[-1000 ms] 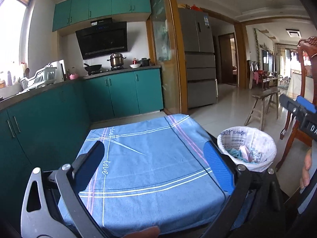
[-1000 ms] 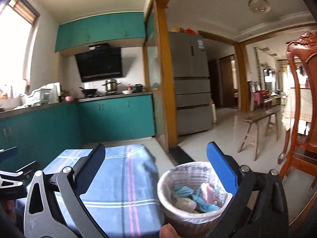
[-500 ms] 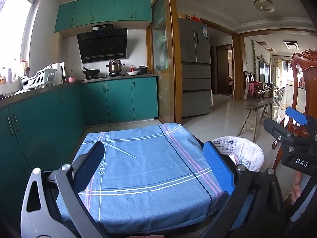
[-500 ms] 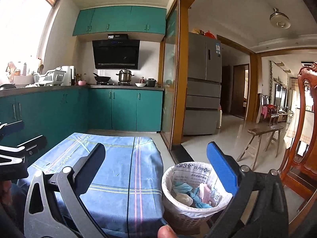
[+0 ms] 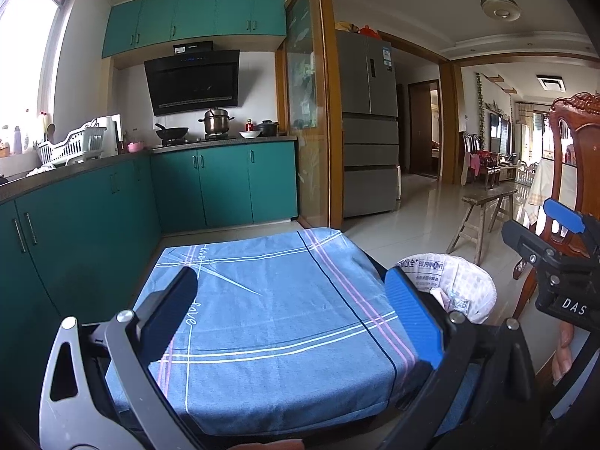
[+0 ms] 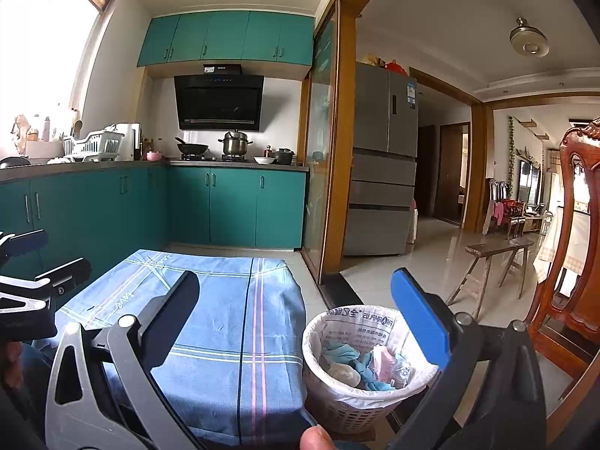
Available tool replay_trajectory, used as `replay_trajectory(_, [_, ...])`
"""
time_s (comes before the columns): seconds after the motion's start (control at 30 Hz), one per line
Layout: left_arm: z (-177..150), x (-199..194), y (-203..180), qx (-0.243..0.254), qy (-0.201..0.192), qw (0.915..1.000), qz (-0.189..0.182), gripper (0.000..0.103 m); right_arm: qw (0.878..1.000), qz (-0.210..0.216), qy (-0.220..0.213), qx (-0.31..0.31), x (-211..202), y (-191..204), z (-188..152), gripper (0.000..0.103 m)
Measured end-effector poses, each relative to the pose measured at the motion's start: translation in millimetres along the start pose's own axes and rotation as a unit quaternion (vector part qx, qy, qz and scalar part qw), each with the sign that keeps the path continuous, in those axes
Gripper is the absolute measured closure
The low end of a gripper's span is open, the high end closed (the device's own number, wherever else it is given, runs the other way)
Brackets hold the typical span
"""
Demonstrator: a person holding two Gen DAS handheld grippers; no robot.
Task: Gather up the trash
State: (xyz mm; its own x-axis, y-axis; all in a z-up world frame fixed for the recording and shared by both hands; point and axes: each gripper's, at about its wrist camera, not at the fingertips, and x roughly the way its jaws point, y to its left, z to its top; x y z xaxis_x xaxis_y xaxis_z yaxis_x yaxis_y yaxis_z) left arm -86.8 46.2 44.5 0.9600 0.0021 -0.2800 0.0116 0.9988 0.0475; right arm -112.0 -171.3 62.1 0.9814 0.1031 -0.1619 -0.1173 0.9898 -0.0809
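Observation:
A white-lined trash basket stands on the floor beside the right edge of a low table covered by a blue striped cloth. Blue and pink scraps lie inside it. My right gripper hangs open and empty above the gap between table and basket. My left gripper is open and empty over the cloth, with the basket to its right. The right gripper shows at the right edge of the left wrist view. No loose trash shows on the cloth.
Teal kitchen cabinets run along the left and back. A carved wooden chair stands close on the right and a wooden bench sits farther back on the tiled floor. A grey fridge stands behind a glass sliding door.
Both views have tilted up and level, so the table and basket sit lower in frame. Both grippers stay open and empty. The scraps in the basket have not moved.

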Motion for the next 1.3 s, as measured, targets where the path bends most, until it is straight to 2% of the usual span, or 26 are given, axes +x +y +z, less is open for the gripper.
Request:
replay_trajectory(0.83, [-10, 18, -2, -0.012, 0.030, 0.9995, -0.002, 0.003, 1.000, 0.000, 0.016, 0.005, 10, -2, -5, 0.003])
replay_trajectory(1.3, [-14, 26, -14, 0.002, 0.041, 0.9992, -0.001, 0.003, 0.999, 0.003, 0.034, 0.017, 27, -10, -17, 0.003])
